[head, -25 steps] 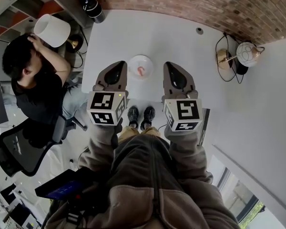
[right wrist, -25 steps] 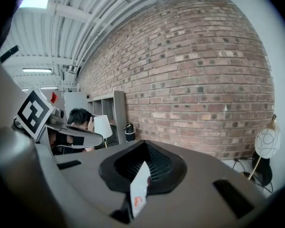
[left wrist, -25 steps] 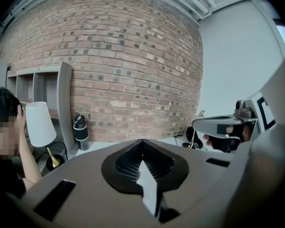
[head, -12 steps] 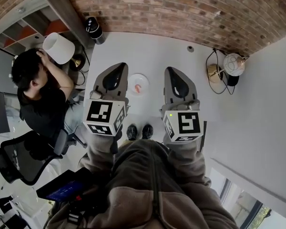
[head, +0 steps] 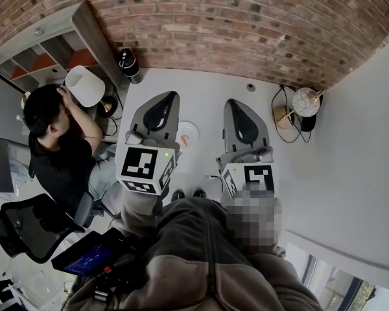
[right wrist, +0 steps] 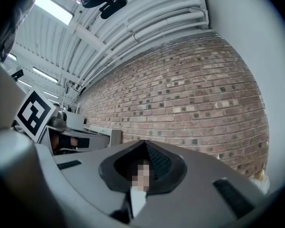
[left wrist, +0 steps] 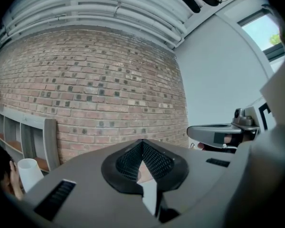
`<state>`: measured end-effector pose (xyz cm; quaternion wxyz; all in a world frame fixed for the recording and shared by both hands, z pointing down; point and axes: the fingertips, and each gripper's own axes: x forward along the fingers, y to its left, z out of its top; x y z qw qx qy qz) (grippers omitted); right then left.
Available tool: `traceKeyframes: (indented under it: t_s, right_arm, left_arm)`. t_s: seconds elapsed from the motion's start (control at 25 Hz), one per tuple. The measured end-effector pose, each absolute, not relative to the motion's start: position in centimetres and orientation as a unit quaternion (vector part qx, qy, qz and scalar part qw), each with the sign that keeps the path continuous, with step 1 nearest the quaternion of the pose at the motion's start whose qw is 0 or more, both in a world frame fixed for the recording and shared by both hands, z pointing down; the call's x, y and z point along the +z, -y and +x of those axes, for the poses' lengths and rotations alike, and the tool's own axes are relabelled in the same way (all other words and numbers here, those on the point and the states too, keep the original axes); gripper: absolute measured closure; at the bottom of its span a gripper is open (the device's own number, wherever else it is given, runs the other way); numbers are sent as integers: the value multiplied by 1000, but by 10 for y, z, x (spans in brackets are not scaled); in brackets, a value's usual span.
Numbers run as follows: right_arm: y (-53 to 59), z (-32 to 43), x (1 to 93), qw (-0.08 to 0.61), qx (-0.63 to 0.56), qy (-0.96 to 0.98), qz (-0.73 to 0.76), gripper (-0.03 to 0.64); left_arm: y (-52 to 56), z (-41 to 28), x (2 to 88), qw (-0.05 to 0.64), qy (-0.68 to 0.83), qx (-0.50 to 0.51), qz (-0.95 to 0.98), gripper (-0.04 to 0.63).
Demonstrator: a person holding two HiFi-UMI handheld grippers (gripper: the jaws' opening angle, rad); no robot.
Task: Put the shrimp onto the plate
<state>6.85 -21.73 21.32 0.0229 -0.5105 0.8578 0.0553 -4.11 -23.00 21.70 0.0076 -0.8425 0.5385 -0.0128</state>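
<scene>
Shrimp (head: 184,139) count: just one, a small pinkish curl that's tiny and hard to make out, lying on the single round white plate (head: 193,127) on the white table (head: 207,89), between the two grippers. The plate's left edge is cut off behind the left gripper (head: 167,97). Both that one and the right gripper (head: 232,102) are grey and teardrop-shaped. Each has its jaws closed tip to tip with nothing between them; you can see the black mesh pads (left wrist: 156,161) meeting at a point. A mosaic patch covers part of the right one's gap. Also one black cylinder (head: 128,63) by the red brick wall (head: 246,24), and two lamps: one with a white shade (head: 85,86), one with a globe (head: 305,101) and a looped cord.
</scene>
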Motion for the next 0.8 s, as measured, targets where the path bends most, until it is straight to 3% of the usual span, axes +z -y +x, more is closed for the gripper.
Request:
traceKeyframes:
  t_s: [0.8]
  right_arm:
    - [223, 89, 169, 75, 66, -848, -521, 615]
  left_arm:
    - [245, -37, 173, 72, -546, 16, -834, 591]
